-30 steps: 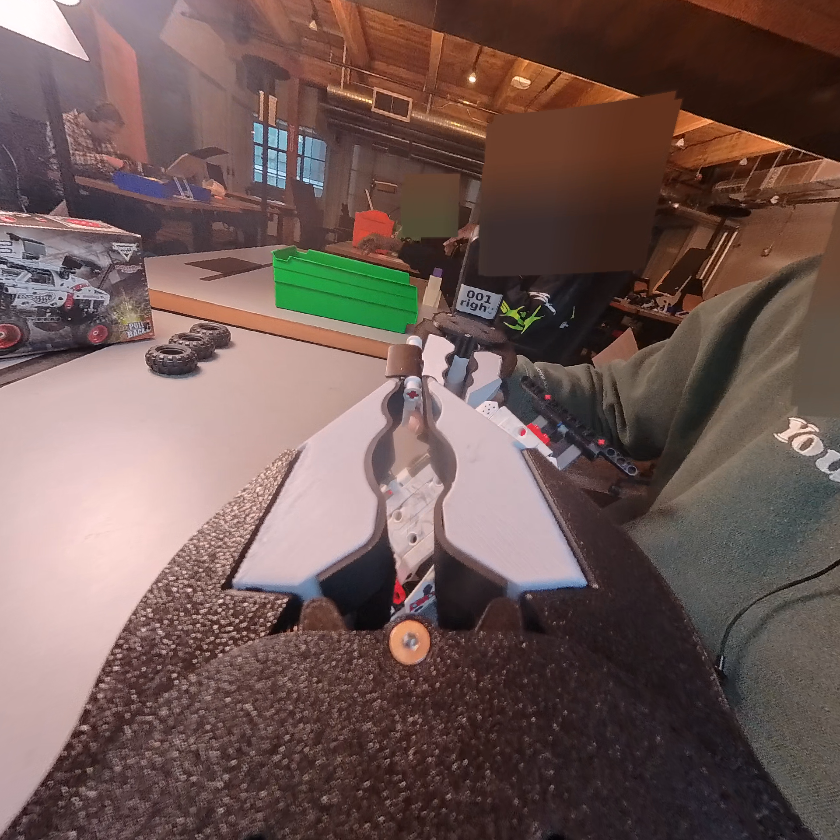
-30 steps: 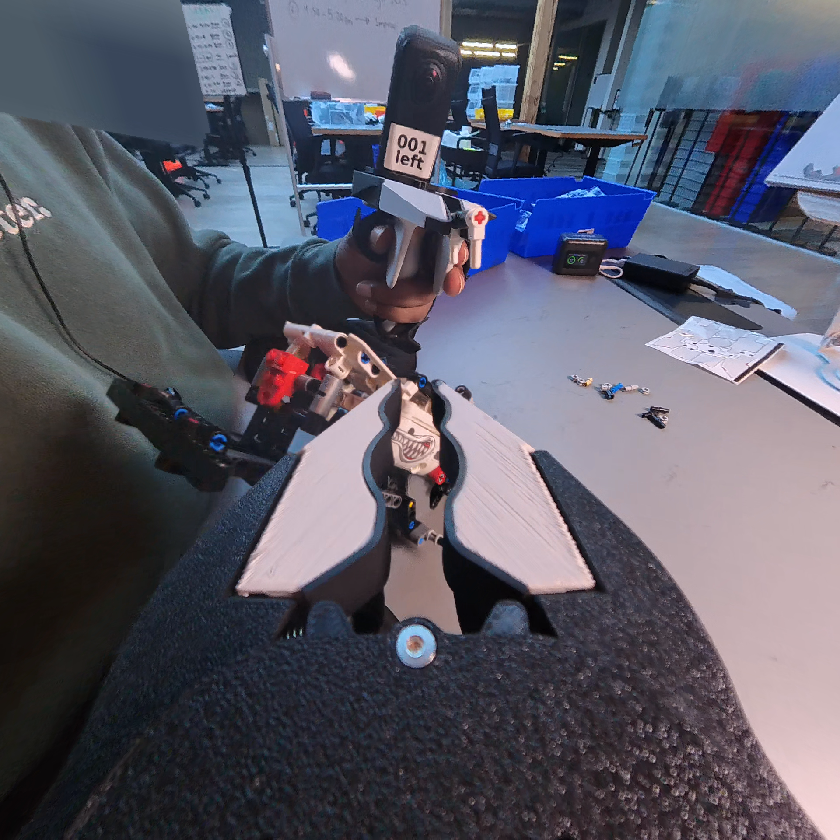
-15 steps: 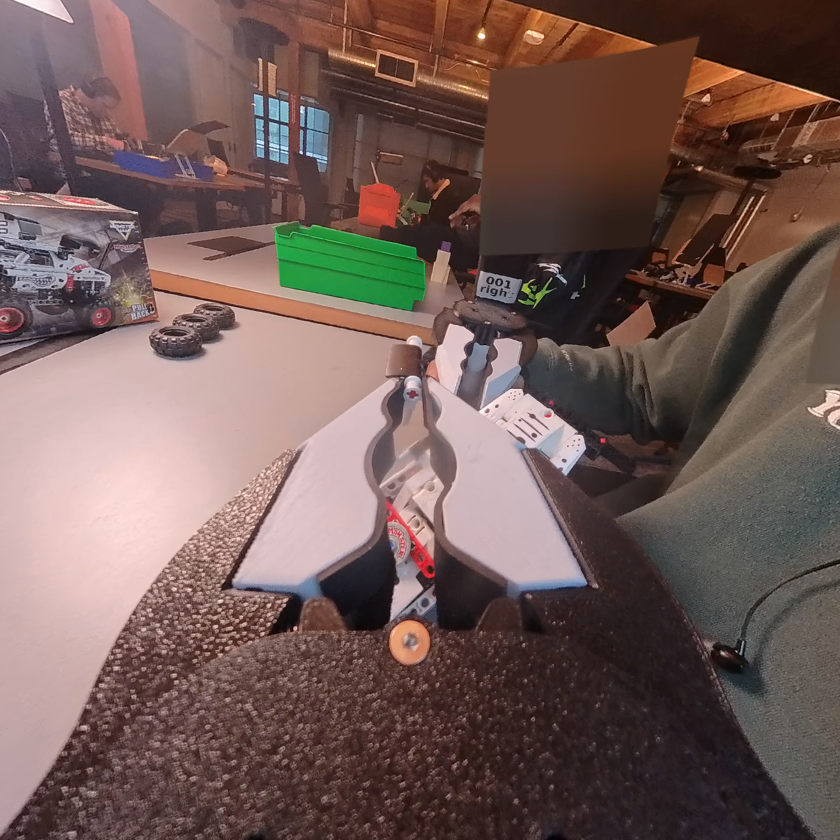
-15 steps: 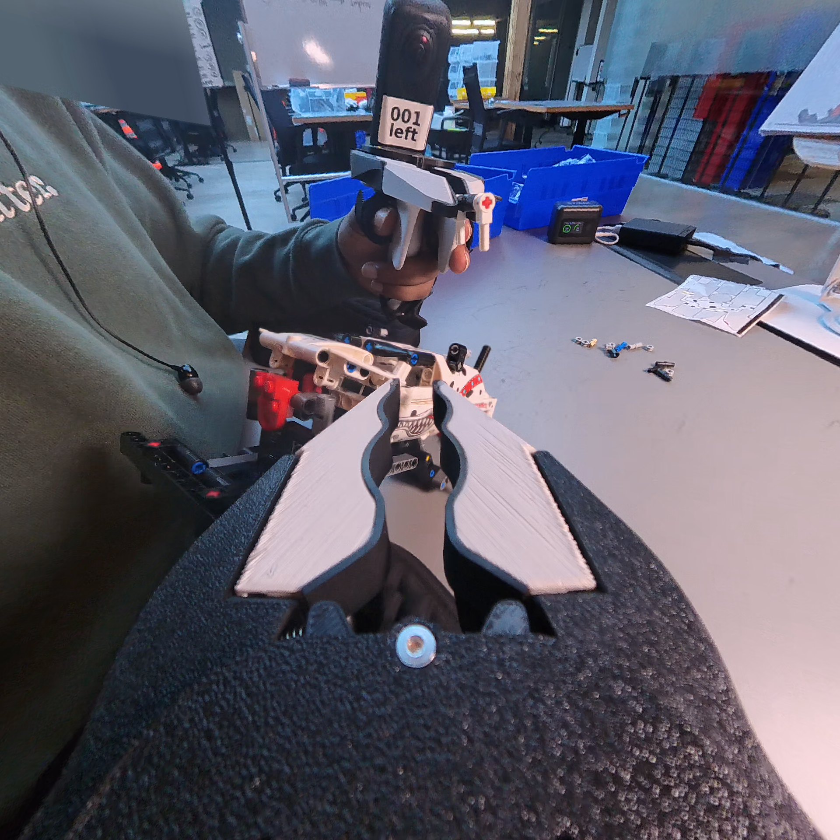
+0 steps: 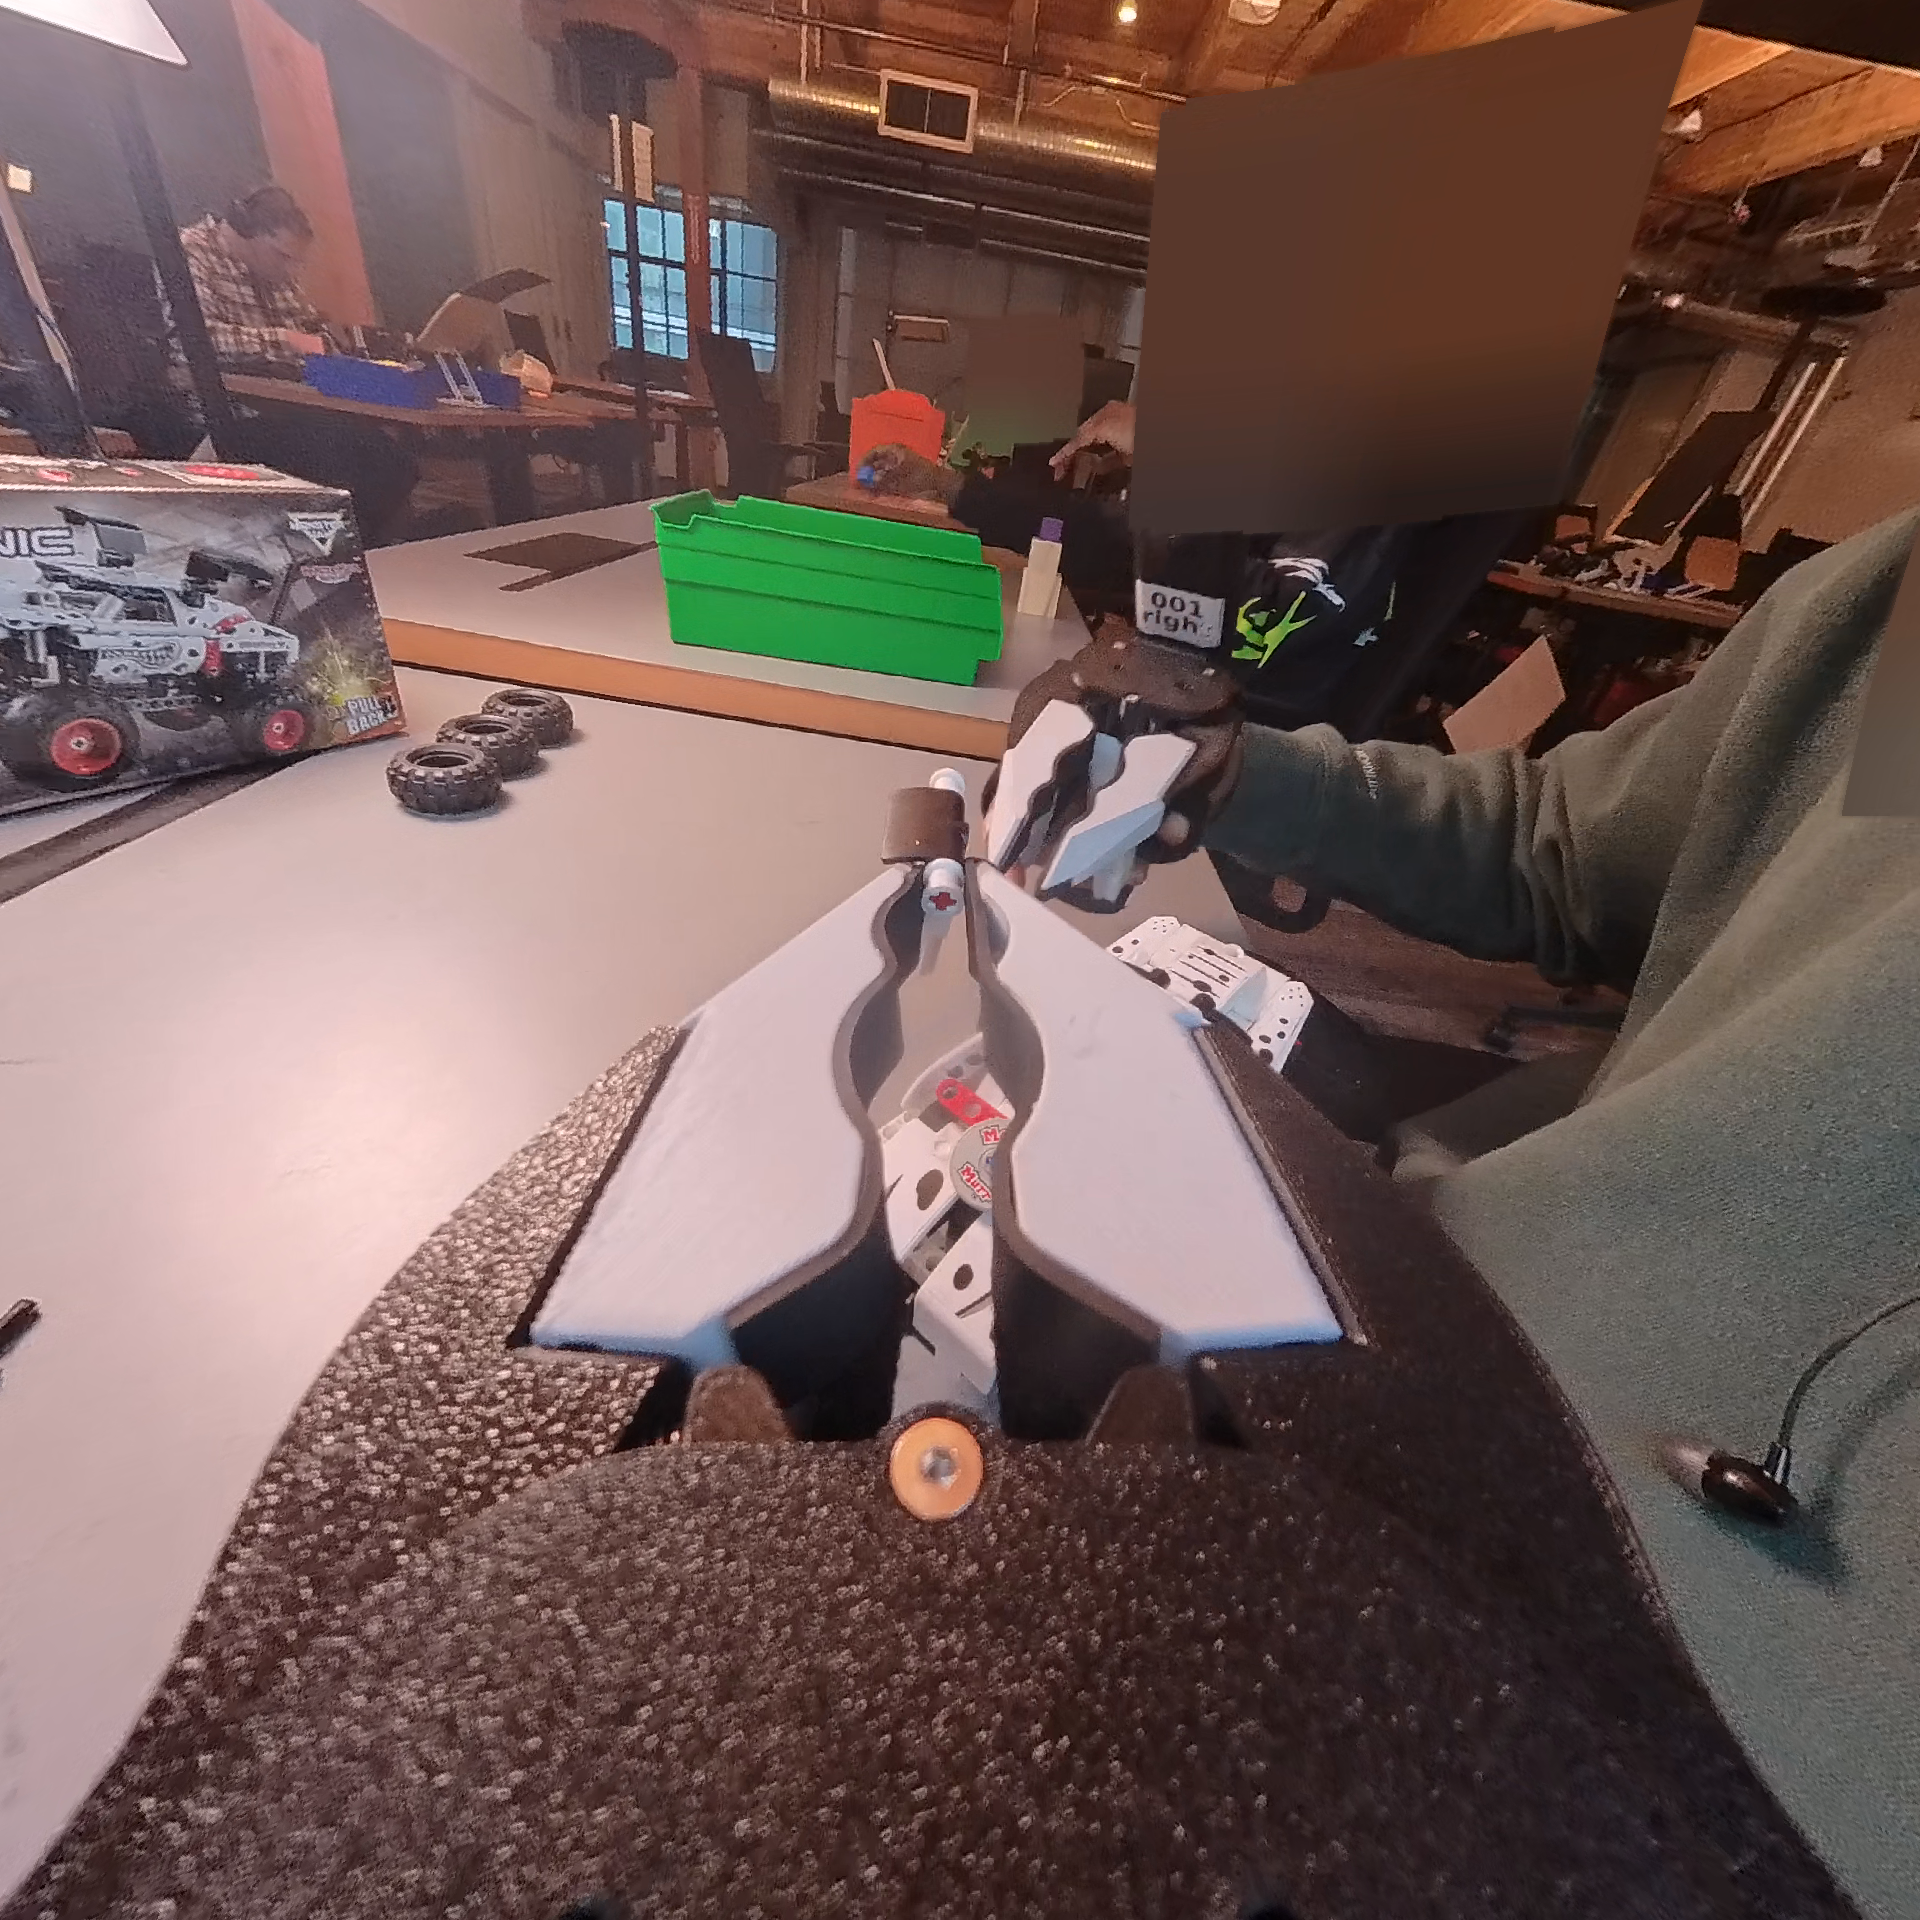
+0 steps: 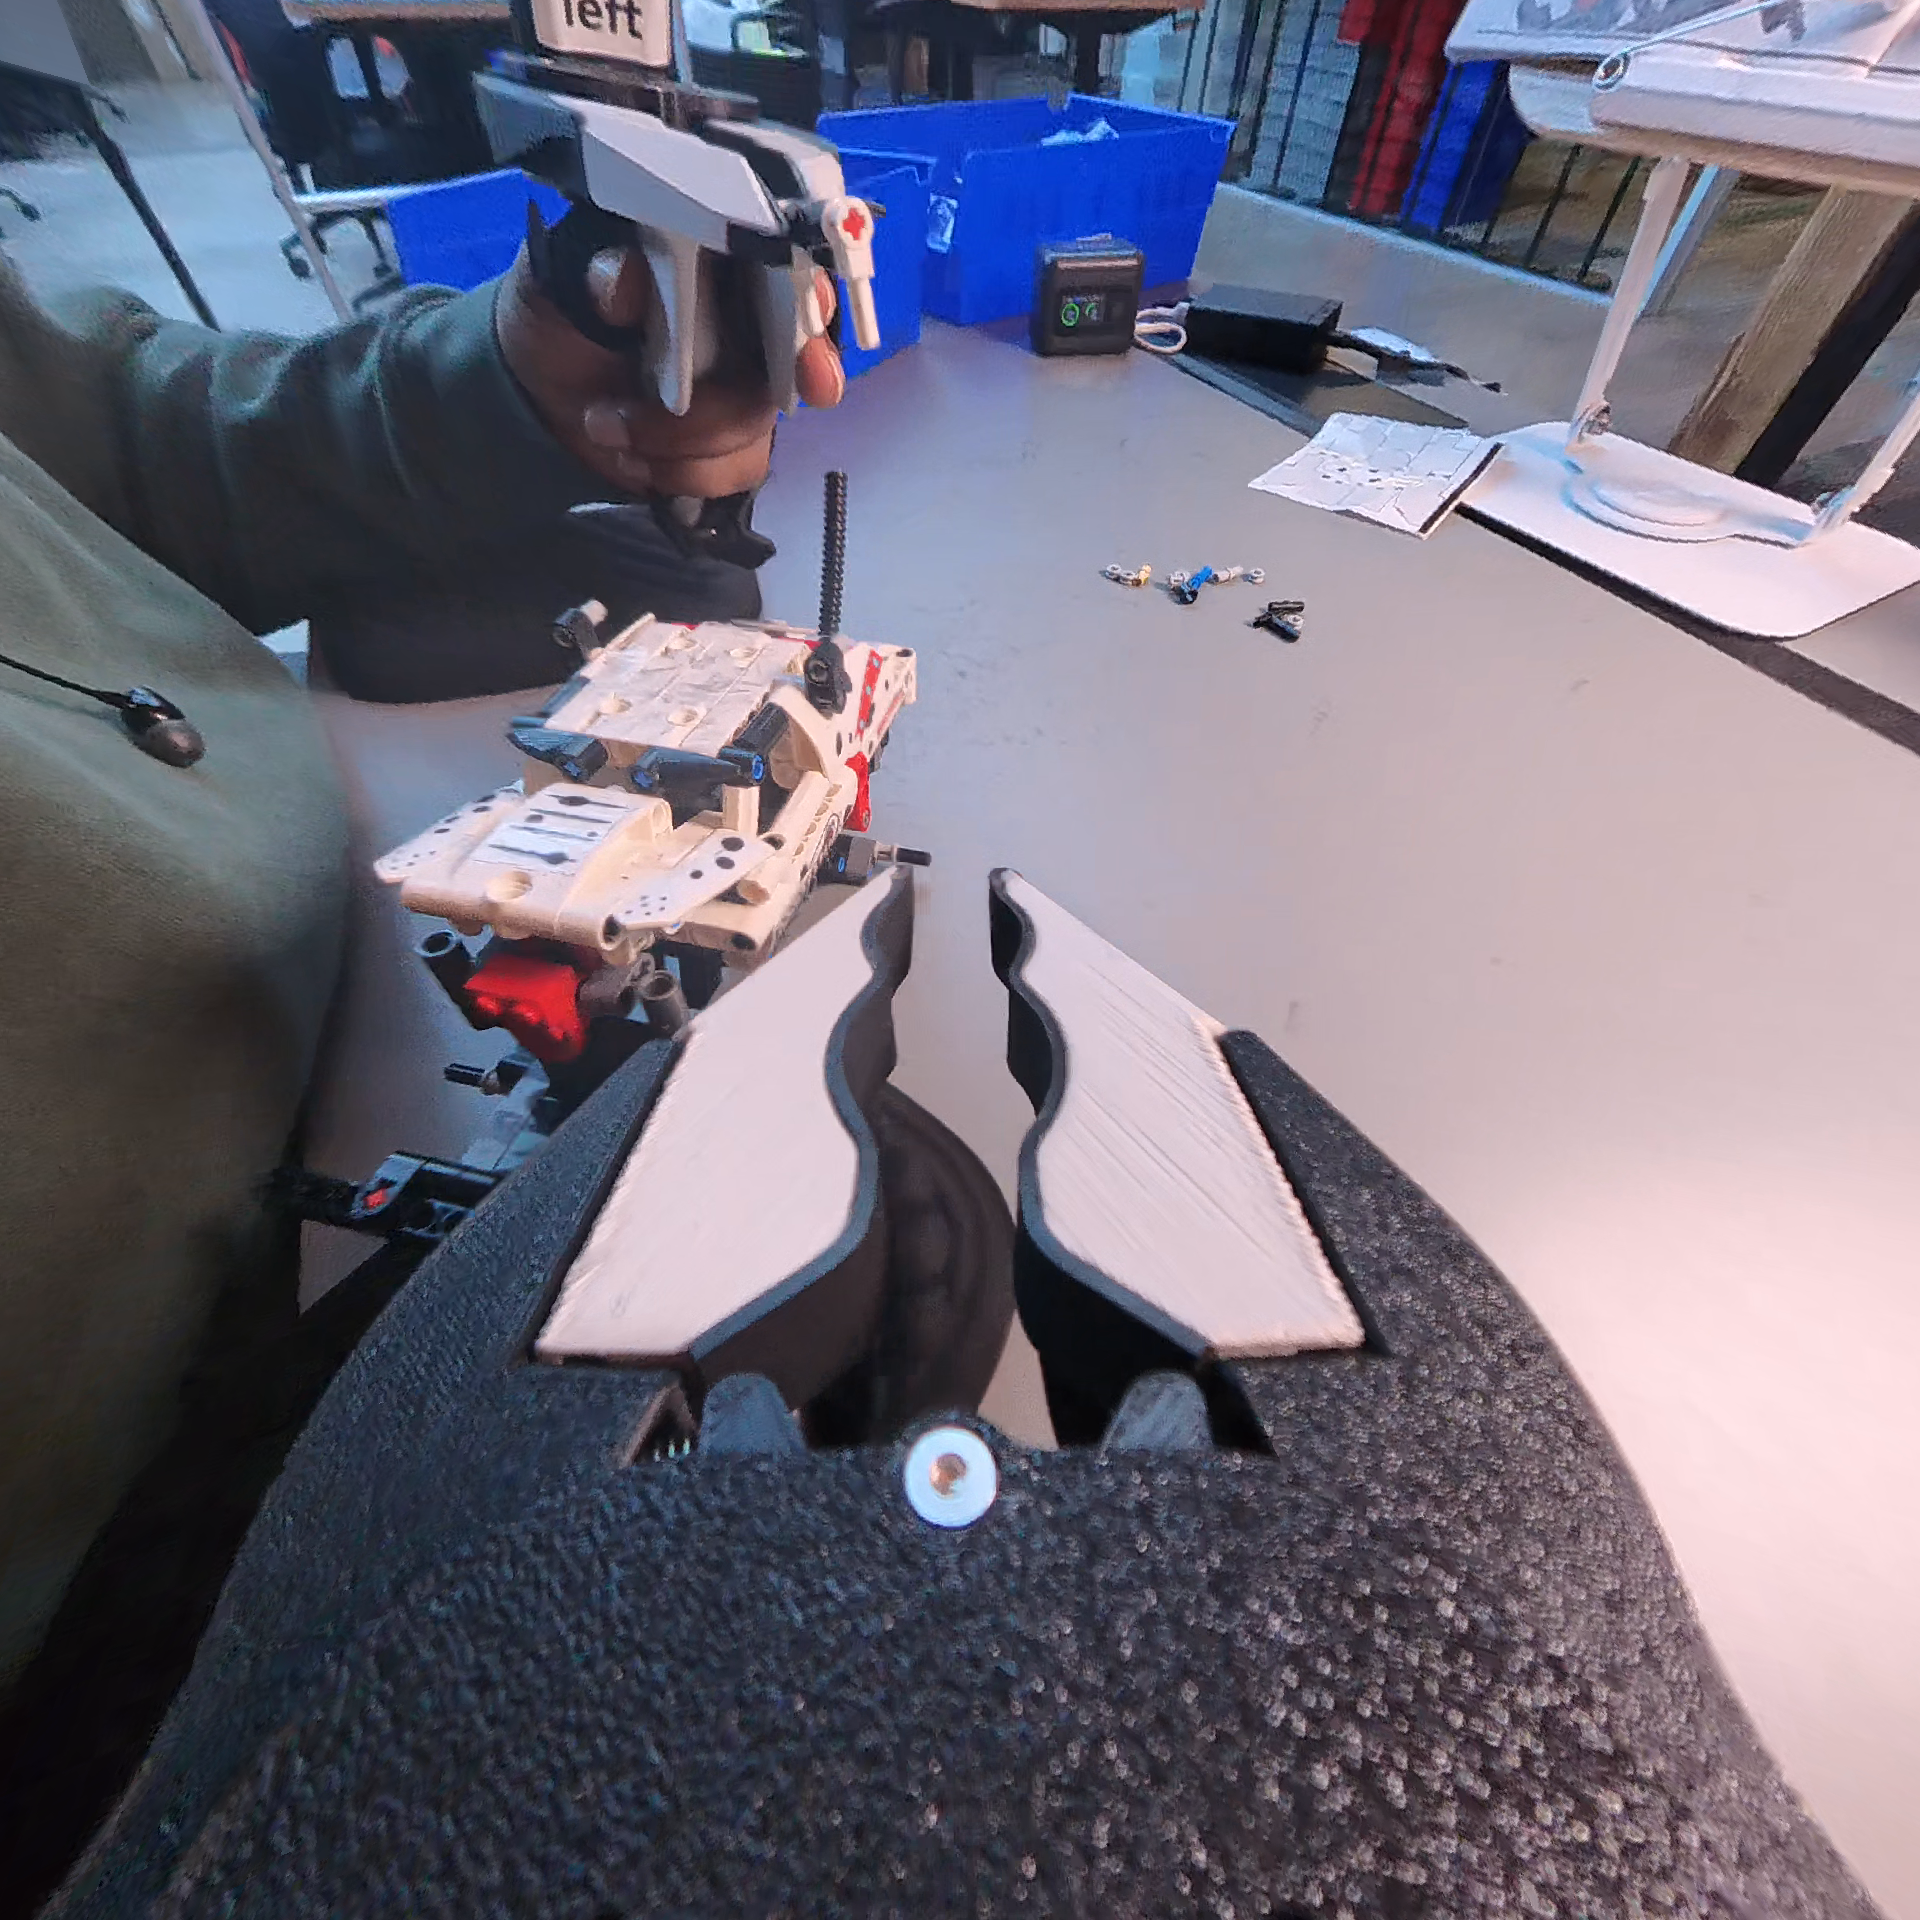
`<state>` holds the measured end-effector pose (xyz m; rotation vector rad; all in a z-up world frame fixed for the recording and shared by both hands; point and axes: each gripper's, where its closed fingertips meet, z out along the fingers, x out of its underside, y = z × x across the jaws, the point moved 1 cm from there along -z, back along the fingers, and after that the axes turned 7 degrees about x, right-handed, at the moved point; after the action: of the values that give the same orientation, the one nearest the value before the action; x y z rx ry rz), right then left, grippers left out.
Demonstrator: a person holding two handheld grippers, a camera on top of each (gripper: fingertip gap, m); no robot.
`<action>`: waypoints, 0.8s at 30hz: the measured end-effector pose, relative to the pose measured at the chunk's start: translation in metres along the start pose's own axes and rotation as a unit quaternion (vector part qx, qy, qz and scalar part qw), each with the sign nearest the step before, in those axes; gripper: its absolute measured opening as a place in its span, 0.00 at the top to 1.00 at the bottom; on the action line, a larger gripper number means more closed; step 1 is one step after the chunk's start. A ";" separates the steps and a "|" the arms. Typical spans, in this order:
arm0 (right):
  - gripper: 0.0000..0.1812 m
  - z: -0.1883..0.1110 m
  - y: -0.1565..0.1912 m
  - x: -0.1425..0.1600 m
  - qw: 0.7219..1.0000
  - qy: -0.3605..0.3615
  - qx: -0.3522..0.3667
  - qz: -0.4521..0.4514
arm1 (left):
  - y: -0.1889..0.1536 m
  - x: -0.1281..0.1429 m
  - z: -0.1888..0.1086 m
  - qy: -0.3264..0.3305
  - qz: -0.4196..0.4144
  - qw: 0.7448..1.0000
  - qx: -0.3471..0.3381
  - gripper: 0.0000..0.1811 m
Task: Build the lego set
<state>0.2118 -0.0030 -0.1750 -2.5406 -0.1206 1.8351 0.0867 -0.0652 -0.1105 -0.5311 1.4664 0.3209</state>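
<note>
The white, black and red lego truck body (image 6: 665, 790) stands on the grey table (image 6: 1351, 935), with a black ridged rod upright on it. My right gripper (image 6: 951, 883) is open and empty, just right of the truck; it also shows in the left wrist view (image 5: 1039, 878). My left gripper (image 5: 940, 883) is shut on a small white piece with a red cross end (image 5: 940, 902). It is held above and behind the truck in the right wrist view (image 6: 816, 203), the piece (image 6: 854, 260) hanging from its tips. Part of the truck (image 5: 1210, 977) shows below the left fingers.
Three black tyres (image 5: 478, 748), the set's box (image 5: 156, 644) and a green bin (image 5: 831, 592) lie at the left. Small loose parts (image 6: 1195, 582), a folded sheet (image 6: 1361, 468), a white stand (image 6: 1683, 499), a black device (image 6: 1091, 296) and blue bins (image 6: 1018, 197) lie beyond. A dark round thing (image 6: 935, 1247) sits under my right fingers. One gripper's finger ends stand about 15 centimetres off the other's.
My right gripper has drawn back off the truck and opened wider. The truck now stands level to its left. My left gripper still holds the white piece, higher in the right wrist view.
</note>
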 end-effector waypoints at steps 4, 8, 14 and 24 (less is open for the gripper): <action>0.72 -0.028 0.031 -0.006 0.996 0.054 -0.067 -0.021 | 0.002 -0.006 -0.005 -0.008 0.015 1.000 -0.015 0.97; 0.49 -0.037 0.071 0.026 0.977 0.183 -0.087 -0.067 | 0.003 -0.010 -0.009 -0.017 0.019 0.999 -0.022 0.97; 0.66 0.022 0.080 0.035 0.979 0.197 0.050 -0.035 | -0.003 -0.012 -0.003 0.001 0.055 0.998 -0.032 0.97; 0.63 0.125 0.042 0.013 0.967 0.195 0.165 0.018 | 0.000 -0.002 -0.012 0.078 0.174 0.970 -0.151 0.97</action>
<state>0.0995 -0.0490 -0.2287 -2.6039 0.2158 1.1998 0.0758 -0.0712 -0.1086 -0.5498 1.6758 0.8041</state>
